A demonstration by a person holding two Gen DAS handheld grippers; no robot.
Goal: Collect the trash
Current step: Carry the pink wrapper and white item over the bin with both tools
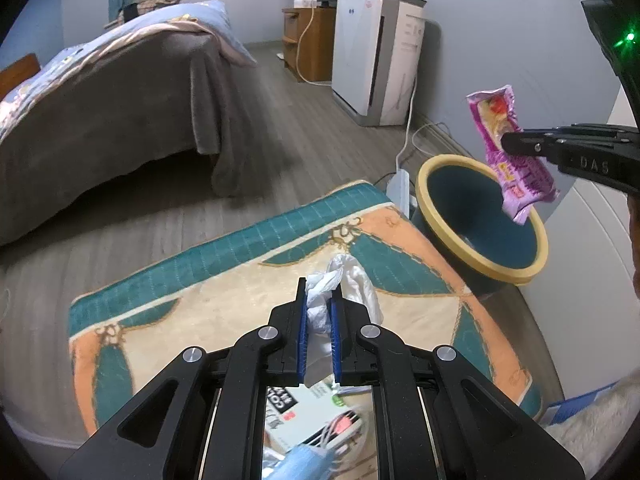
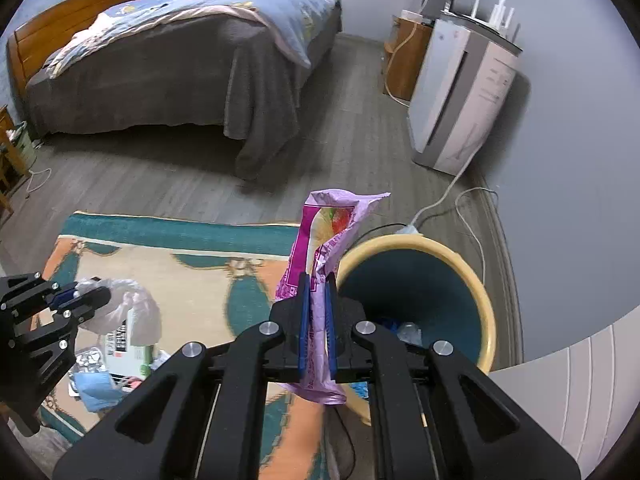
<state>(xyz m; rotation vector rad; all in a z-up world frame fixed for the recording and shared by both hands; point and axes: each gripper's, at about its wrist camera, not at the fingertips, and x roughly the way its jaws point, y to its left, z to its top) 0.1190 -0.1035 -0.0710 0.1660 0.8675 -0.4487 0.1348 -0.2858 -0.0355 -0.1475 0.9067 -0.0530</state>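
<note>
At the right of the left wrist view, the right gripper [image 1: 506,142] is clamped on a pink snack wrapper [image 1: 510,152], which hangs above the rim of the yellow-rimmed bin [image 1: 424,200]. It looks light, thin and crinkly, so a pinch mid-length should keep it from sliding. Lower centre, the left gripper [image 1: 319,304] is closed on a crumpled white plastic bag [image 1: 352,276] over the patterned rug [image 1: 200,312]; soft and weightless-looking, best pinched at its bunched folds.

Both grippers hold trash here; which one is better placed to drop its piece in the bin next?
Right. The right gripper holds the purple wrapper beside the bin rim, while the left gripper, holding white tissue, is over the rug.
</note>
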